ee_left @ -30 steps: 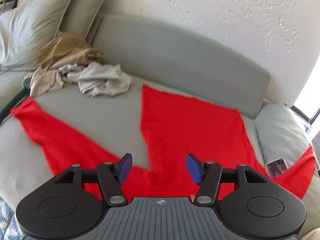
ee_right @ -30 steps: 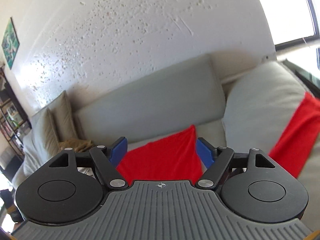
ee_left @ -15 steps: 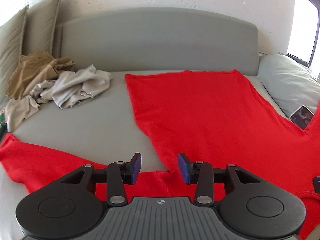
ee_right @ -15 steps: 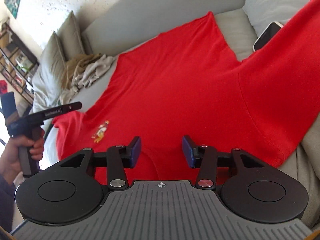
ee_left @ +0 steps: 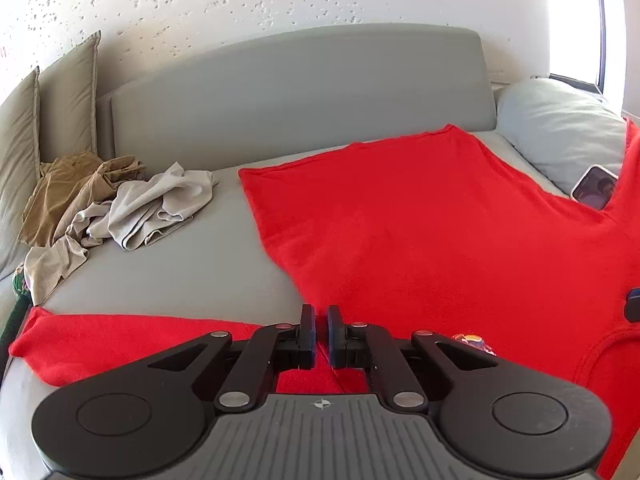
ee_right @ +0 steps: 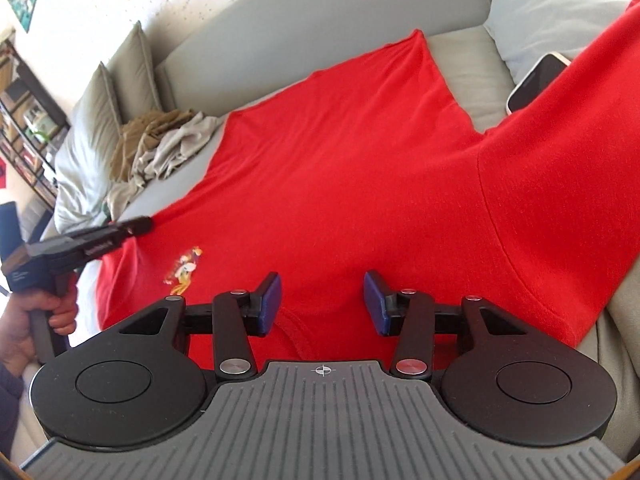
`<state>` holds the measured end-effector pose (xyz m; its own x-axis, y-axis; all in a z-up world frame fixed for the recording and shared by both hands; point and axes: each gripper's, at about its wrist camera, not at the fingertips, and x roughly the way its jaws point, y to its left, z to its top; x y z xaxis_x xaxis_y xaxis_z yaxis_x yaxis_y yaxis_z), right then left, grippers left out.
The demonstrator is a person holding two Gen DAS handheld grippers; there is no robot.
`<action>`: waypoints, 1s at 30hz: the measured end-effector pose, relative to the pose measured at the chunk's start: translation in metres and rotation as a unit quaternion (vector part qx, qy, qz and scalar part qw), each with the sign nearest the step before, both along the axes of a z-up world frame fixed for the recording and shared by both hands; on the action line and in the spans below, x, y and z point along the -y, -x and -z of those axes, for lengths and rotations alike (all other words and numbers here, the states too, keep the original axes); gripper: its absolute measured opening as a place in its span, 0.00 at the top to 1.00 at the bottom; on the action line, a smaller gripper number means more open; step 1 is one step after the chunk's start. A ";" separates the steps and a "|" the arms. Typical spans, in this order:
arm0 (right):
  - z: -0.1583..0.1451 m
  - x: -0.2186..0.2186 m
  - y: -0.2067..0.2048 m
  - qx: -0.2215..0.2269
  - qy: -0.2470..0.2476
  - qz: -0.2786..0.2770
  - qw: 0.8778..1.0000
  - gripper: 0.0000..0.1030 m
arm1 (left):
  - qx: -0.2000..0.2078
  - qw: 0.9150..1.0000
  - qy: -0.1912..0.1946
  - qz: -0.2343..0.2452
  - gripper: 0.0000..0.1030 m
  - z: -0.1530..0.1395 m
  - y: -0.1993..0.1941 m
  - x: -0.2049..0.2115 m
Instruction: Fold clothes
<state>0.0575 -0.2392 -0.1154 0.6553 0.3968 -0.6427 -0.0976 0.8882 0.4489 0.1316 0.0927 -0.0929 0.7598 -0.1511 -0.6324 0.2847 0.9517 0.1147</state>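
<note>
Ahead of both grippers the red shirt (ee_left: pixel 440 240) lies flat, unfolded; left gripper (ee_left: pixel 321 334) closing on its fabric, right gripper (ee_right: pixel 321 304) half-open above the collar; laundry pile (ee_left: pixel 112 204) untouched.

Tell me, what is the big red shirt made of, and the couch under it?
The red shirt looks like soft knit cotton: matte, fuzzy, stitched seams. The couch looks like smooth grey woven fabric over padding, though it could be faux leather.
</note>
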 end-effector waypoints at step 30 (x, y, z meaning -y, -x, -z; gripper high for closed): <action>0.002 0.004 0.003 0.002 -0.023 0.005 1.000 0.50 | -0.162 0.806 0.541 -0.178 0.81 0.042 -0.081 -0.100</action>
<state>0.0549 -0.2435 -0.1179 0.6623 0.4194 -0.6209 -0.0908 0.8675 0.4891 0.2128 0.1923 -0.1348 0.6977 -0.5558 -0.4520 -0.1813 0.4734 -0.8620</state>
